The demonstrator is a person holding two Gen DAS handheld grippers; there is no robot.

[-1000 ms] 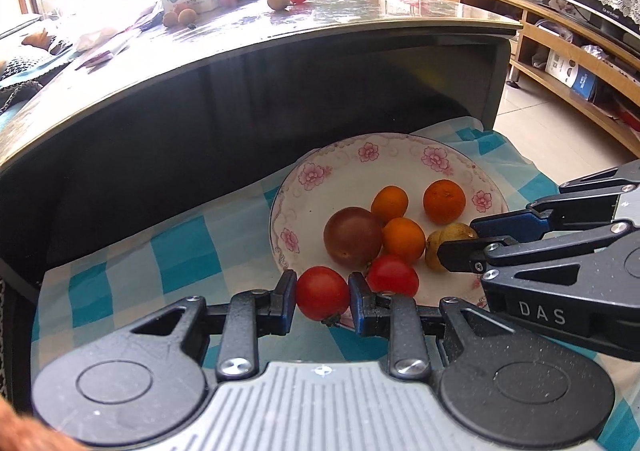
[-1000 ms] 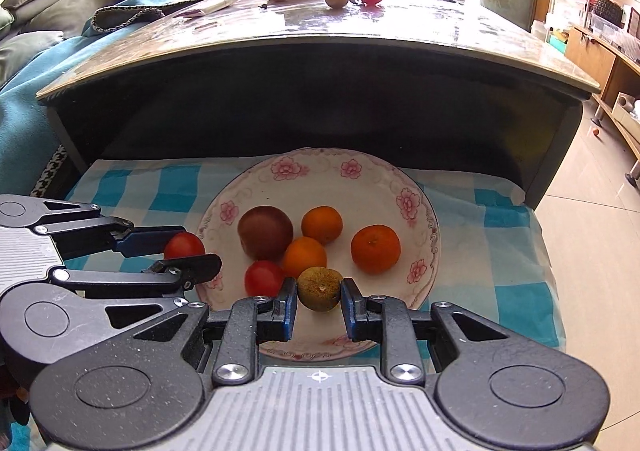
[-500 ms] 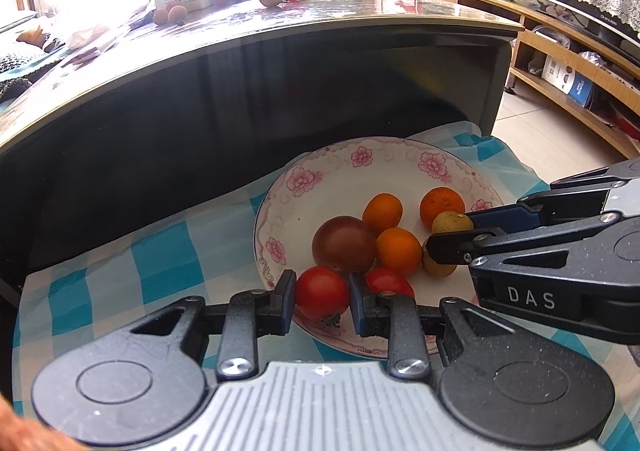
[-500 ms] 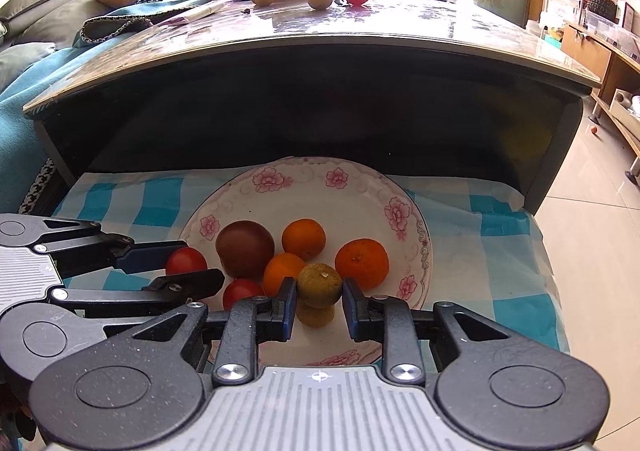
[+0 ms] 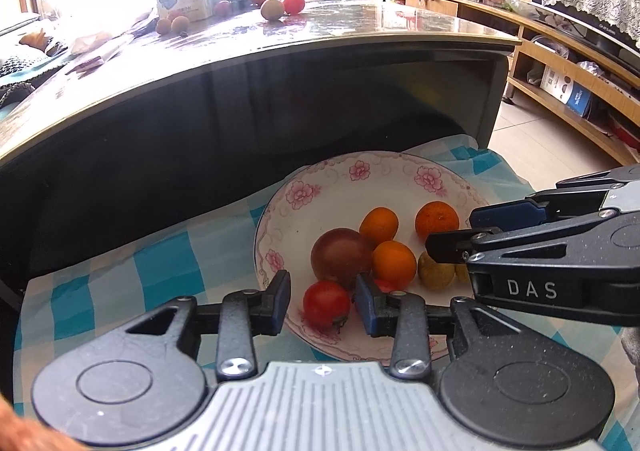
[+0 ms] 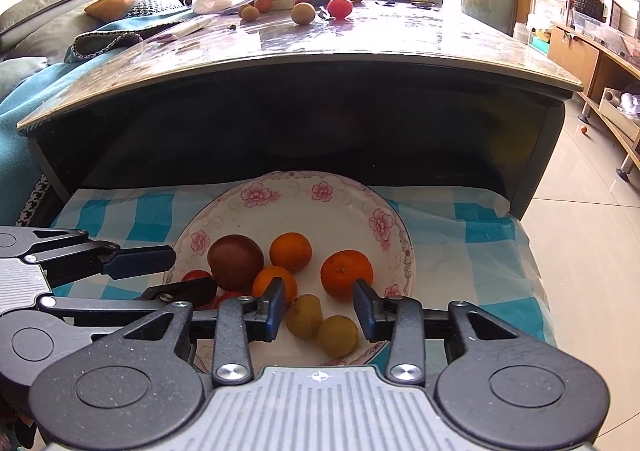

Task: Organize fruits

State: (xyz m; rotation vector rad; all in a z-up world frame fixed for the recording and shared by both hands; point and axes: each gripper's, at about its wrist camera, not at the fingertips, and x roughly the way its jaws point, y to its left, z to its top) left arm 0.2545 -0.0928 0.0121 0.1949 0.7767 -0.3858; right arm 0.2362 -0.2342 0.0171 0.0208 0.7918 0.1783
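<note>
Over the floral plate (image 5: 320, 187), the left claw (image 5: 322, 302) gapes around a red tomato (image 5: 326, 303) at the rim, while the right claw (image 6: 319, 305) spreads wide above two yellow-green fruits (image 6: 305, 315) lying beside the oranges (image 6: 346, 279).

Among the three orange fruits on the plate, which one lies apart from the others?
The mandarin at the right. The other two orange fruits sit beside the dark plum.
</note>
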